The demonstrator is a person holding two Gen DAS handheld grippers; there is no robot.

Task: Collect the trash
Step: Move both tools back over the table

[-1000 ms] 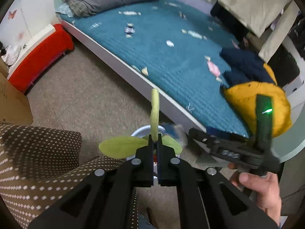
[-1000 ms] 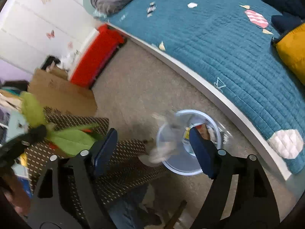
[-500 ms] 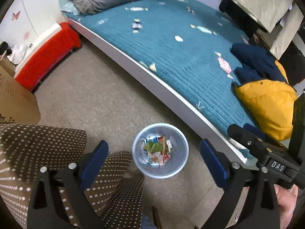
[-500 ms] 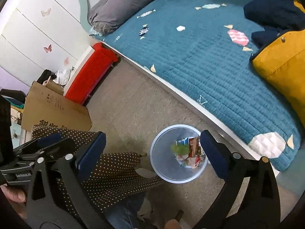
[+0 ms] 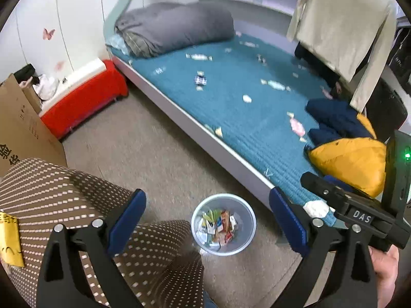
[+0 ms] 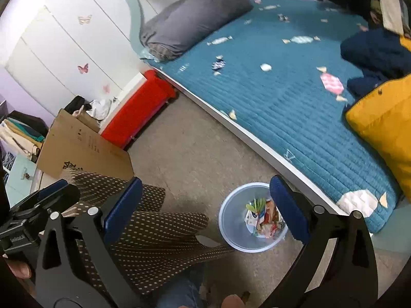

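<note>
- Both the left gripper (image 5: 207, 215) and the right gripper (image 6: 205, 206) hang over the floor with jaws spread wide and nothing between them.
- The bin (image 5: 224, 248) stands right beside the bed (image 5: 244, 118), handy for drops; wrappers fill its bottom.
- More scraps, like a checked wrapper (image 6: 218, 64), lie scattered on the bed.

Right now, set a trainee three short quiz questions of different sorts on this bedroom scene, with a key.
1. True or false: both tongs, left and right, stand open and empty.
2. The bin stands on: A the bed, B the floor, C the red bench?
3. Fill in: the yellow jacket lies on the ____.

Key: 1 true. 2 B, floor. 3 bed.
</note>
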